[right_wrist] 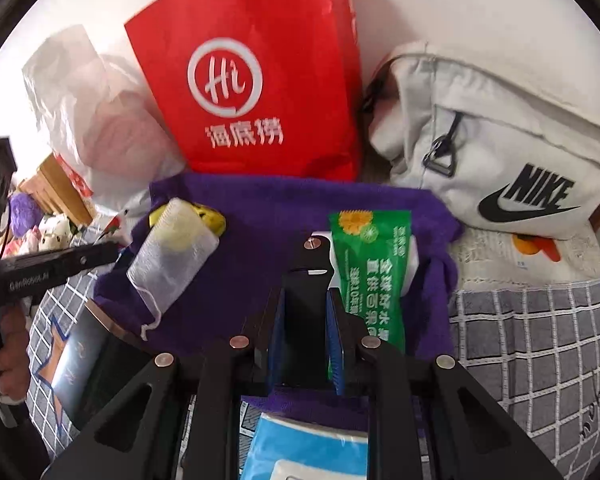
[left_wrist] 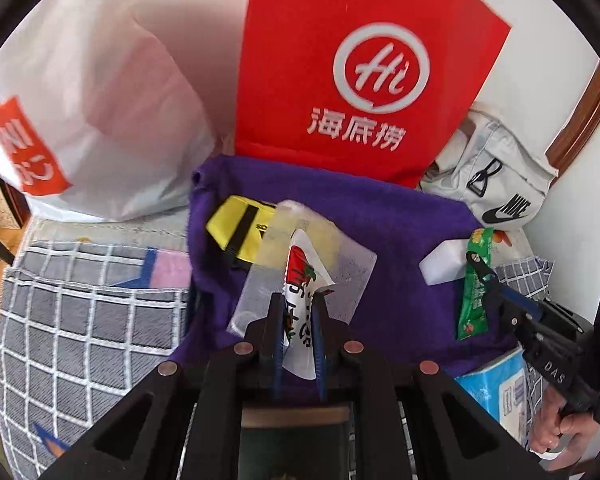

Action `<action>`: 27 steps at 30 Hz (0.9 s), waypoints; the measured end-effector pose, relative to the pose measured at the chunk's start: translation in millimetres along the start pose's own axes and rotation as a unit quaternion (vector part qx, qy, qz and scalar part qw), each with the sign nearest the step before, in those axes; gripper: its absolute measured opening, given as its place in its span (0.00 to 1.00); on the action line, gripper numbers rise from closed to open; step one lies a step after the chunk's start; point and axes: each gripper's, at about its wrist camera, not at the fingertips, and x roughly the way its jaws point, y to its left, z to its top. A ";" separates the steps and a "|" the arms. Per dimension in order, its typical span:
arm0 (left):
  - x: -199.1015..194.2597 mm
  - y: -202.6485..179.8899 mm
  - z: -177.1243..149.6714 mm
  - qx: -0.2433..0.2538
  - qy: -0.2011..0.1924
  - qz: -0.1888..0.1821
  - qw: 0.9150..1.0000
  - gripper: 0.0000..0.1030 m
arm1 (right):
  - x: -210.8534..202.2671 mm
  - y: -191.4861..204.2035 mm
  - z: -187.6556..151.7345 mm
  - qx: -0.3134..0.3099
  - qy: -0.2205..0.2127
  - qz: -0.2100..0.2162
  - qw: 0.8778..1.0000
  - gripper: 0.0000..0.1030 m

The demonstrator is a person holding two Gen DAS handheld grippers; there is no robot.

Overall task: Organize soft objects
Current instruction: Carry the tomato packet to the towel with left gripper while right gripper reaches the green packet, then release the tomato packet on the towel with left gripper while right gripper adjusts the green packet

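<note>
The left tongs (left_wrist: pixel 298 300) are clamped on a white sachet (left_wrist: pixel 300 280) with a red print, held above the middle of the purple towel (left_wrist: pixel 400 240) spread on the checked bed cover (left_wrist: pixel 80 312). The right tongs (right_wrist: pixel 306 296) grip a black clip (right_wrist: pixel 310 272) over the towel's right part, touching a green sachet (right_wrist: pixel 370 272). A mesh pouch (right_wrist: pixel 172 256) lies on the towel's left part, a red bag (right_wrist: pixel 260 80) stands behind the towel, and a white bag (right_wrist: pixel 500 140) is behind its right corner
</note>
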 end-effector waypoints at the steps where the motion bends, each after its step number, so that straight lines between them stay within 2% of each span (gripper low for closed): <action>1: 6.0 1.6 1.2 -0.005 0.006 -0.001 1.000 0.12 | 4.9 -0.9 -1.2 -0.002 0.009 0.000 1.000 0.20; 4: 16.4 5.7 4.1 -0.015 0.018 -0.016 1.000 0.12 | 10.7 -5.1 -3.0 -0.006 0.016 -0.007 1.000 0.20; 7: 23.3 8.2 4.1 -0.016 0.022 -0.009 1.000 0.13 | 18.0 -9.5 -2.4 -0.002 0.024 -0.003 1.000 0.20; 9: 26.4 10.1 4.0 -0.021 0.023 -0.017 0.999 0.13 | 22.1 -12.1 -2.5 0.000 0.028 -0.003 1.000 0.20; 13: 32.7 13.4 4.9 -0.023 0.032 -0.020 0.999 0.17 | 26.8 -16.1 -2.5 0.017 0.033 0.019 0.999 0.20; 17: 35.9 16.9 4.6 -0.029 0.035 -0.028 0.999 0.17 | 31.8 -14.9 -2.7 0.012 0.038 0.002 0.999 0.20; 22: 38.7 20.9 4.2 -0.037 0.041 -0.040 0.998 0.25 | 31.8 -14.8 -3.1 0.010 0.041 0.018 0.999 0.20; 23: 38.9 21.0 3.9 -0.036 0.042 -0.041 0.998 0.27 | 31.2 -14.6 -3.2 0.010 0.040 0.018 0.999 0.22; 25: 39.9 22.4 4.1 -0.040 0.045 -0.046 0.997 0.39 | 30.9 -14.4 -2.8 0.010 0.042 0.020 0.999 0.33; 26: 40.0 22.4 4.4 -0.039 0.045 -0.053 0.997 0.41 | 30.0 -14.0 -3.0 0.008 0.042 0.021 0.999 0.41; 27: 40.6 21.6 4.4 -0.035 0.047 -0.060 0.996 0.46 | 28.4 -13.0 -3.1 0.005 0.039 0.020 0.999 0.45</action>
